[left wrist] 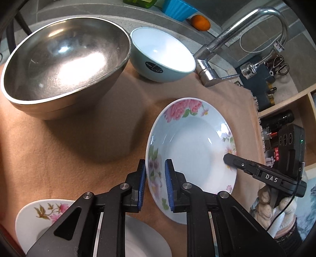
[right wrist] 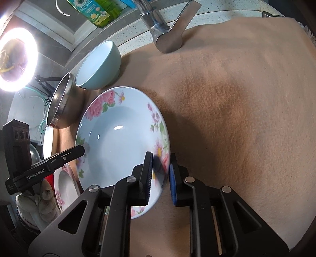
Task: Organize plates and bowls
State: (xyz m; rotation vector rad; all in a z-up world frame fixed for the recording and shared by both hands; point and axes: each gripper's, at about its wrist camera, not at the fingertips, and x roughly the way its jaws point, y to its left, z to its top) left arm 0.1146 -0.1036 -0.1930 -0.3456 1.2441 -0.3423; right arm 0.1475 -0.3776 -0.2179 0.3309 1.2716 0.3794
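A floral deep plate lies on the tan cloth; it also shows in the right wrist view. My left gripper straddles its near-left rim, one finger outside and one inside, with a small gap at each pad. My right gripper straddles the opposite rim the same way. Its finger shows in the left wrist view. A steel bowl and a light blue bowl stand behind. A small floral dish and a white plate lie under my left gripper.
A chrome faucet stands behind the cloth. A blue container and an orange sit on the counter. A wooden shelf is at the right. A ring light and a detergent bottle are at far left.
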